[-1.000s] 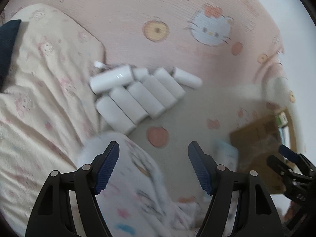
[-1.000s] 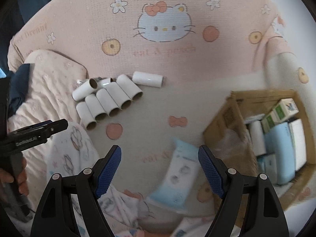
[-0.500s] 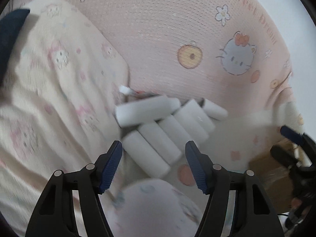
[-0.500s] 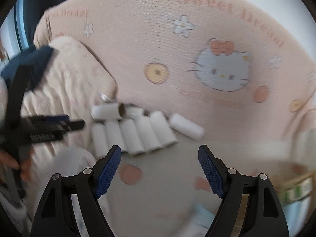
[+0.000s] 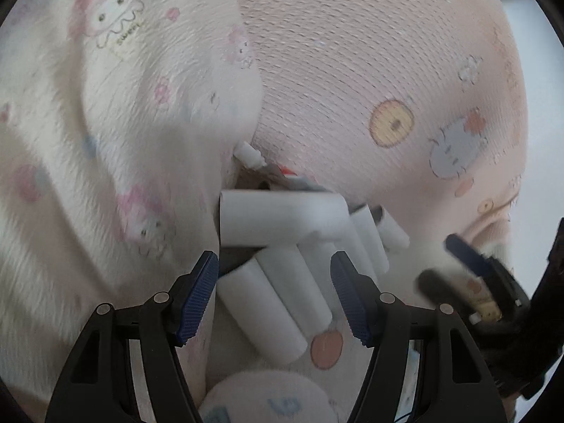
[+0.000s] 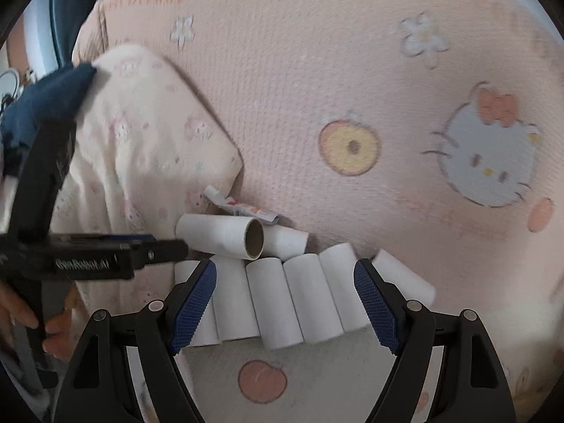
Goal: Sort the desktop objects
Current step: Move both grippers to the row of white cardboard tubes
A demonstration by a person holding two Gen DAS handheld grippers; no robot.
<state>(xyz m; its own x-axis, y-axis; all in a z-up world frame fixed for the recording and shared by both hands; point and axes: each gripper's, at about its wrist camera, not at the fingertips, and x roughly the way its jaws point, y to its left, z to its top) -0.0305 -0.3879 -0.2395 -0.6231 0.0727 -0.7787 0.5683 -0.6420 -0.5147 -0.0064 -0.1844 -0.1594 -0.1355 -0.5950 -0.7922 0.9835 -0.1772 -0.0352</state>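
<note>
Both tools are closing in on the white tubes (image 6: 282, 299), which lie in a row on the bed against the pink cushion (image 6: 352, 88), with one tube (image 6: 220, 236) resting crosswise on top. The left tool (image 5: 275, 296) is open, its jaws on either side of the near tubes, touching none. The right tool (image 6: 283, 303) is open too, empty, just short of the row. This looks like the approach for a pick. Next, the left tool likely needs to settle over one tube and close without rolling its neighbours.

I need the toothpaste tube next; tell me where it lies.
In the right wrist view the toothpaste tube lies left of centre, behind the crosswise top roll, against the pillow.
</note>
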